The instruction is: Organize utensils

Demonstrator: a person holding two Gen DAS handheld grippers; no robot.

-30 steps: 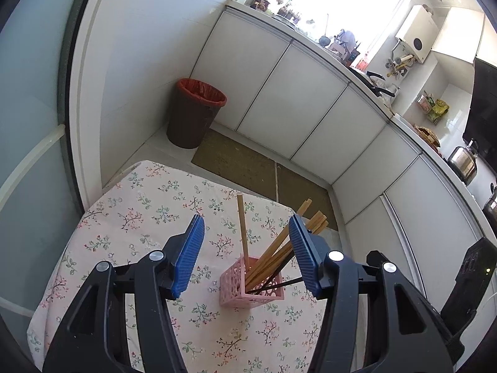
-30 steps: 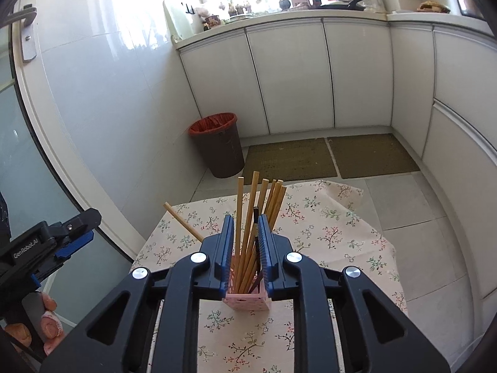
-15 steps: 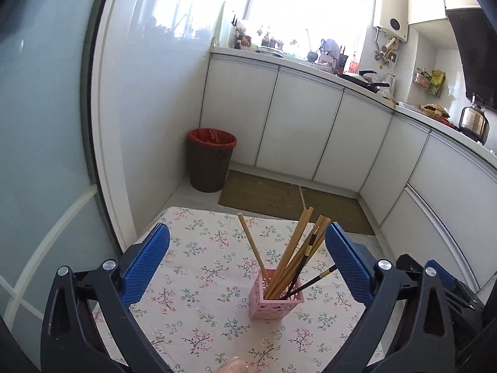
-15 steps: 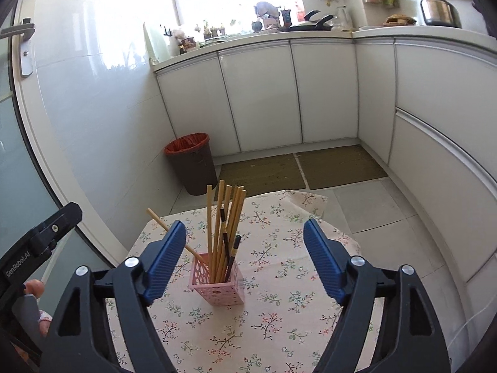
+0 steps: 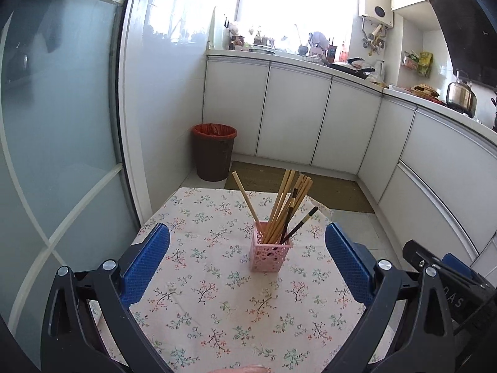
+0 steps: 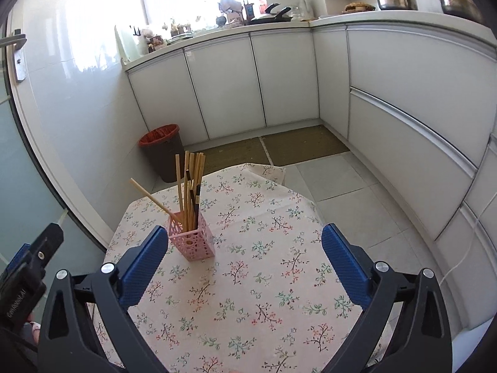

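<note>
— How are the jaws set?
— The left gripper [image 5: 247, 261] and the right gripper [image 6: 244, 256] are both spread wide; nothing is held.
— Where are the utensils kept?
— The chopsticks [image 5: 287, 205] are stood in a pink holder [image 5: 269, 251] on the floral tablecloth [image 5: 202, 295], long axes near upright, tips fanned upward; one is tilted away leftward.
— Is any writing seen?
— Letters are printed on the left gripper's body at the right view's edge, but cannot be read surely.
</note>
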